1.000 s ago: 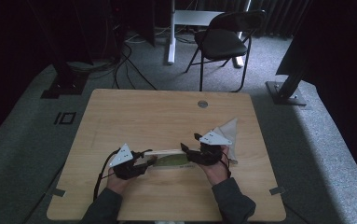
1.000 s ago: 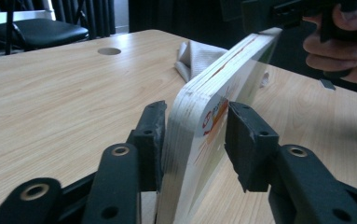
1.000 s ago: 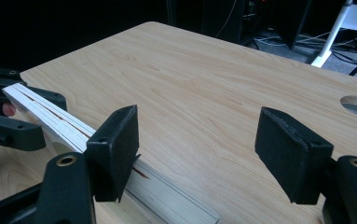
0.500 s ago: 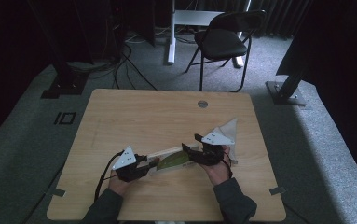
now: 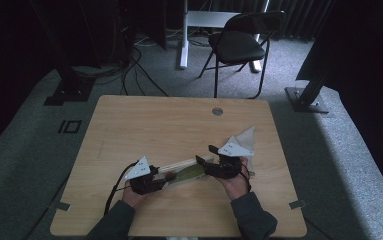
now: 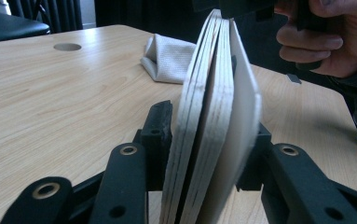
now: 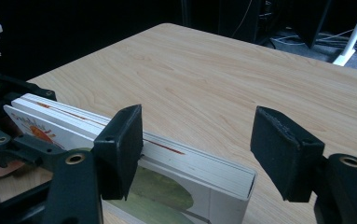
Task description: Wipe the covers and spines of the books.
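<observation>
- Left gripper view looks along the left gripper (image 6: 204,140), whose black jaws sit on either side of a board book (image 6: 213,116); its thick pages are fanned a little, and the pads press on its two covers, pinching that end. These jaws have just closed further and then eased open a little, with the book between them throughout.
- Right gripper view shows the right gripper (image 7: 209,154) with its jaws spread: the left pad lies against the book's (image 7: 134,163) page edge near the spine, while the right pad stands clear of it with bare table (image 7: 223,79) showing in the gap.
- High view, set against the picture a second ago, has the left gripper (image 5: 151,181) a touch lower and nearer the table's front edge, so the book (image 5: 186,172) now slants more steeply; the right gripper (image 5: 219,165) is in the same place.
- The book's long axis runs from lower left at the left gripper up to the right gripper, roughly across the table, with the green cover facing up.
- A white cloth (image 5: 246,140) lies just behind the right gripper, near the table's right edge.
- Behind the book, the wooden top is open as far as the round grommet hole (image 5: 217,111); in front, a narrower strip of table lies between the book and the person's forearms.
</observation>
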{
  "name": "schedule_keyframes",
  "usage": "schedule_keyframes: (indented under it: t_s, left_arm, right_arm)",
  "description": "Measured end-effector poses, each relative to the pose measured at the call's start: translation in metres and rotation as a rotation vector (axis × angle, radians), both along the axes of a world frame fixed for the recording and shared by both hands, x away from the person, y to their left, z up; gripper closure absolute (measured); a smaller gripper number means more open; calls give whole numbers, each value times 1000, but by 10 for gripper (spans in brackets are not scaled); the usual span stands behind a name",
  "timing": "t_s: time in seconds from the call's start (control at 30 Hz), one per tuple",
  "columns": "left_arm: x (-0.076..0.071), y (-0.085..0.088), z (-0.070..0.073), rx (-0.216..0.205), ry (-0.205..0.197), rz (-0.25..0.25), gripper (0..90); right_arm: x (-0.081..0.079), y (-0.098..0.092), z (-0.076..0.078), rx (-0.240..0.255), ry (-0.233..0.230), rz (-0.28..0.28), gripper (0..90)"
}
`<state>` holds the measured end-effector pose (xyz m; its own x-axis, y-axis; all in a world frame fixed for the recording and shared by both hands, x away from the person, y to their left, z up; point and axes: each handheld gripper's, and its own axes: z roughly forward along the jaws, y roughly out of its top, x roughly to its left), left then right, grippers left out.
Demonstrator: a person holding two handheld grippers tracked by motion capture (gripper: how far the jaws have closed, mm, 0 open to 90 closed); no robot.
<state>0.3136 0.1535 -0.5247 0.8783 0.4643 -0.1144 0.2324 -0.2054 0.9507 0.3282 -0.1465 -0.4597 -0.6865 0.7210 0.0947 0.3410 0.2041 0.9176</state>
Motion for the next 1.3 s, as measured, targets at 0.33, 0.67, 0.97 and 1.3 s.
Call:
schedule_keyframes:
  t_s: [0.33,0.67,0.97,1.3]
  left_arm:
    - [2,-8,-9,46,-5,6,682]
    - [-2,-12,-8,76,-33,-10,781]
    - [-5,-9,-2,115,-47,8,793]
    - [-8,1,9,128,-58,28,793]
  right_arm:
    - [-1,-1,0,-2,1,6,344]
    - [0,-3,0,-5,-4,-15,341]
    - [-1,-13,-3,-19,5,-19,328]
    - [6,-10,-23,-79,78,59,291]
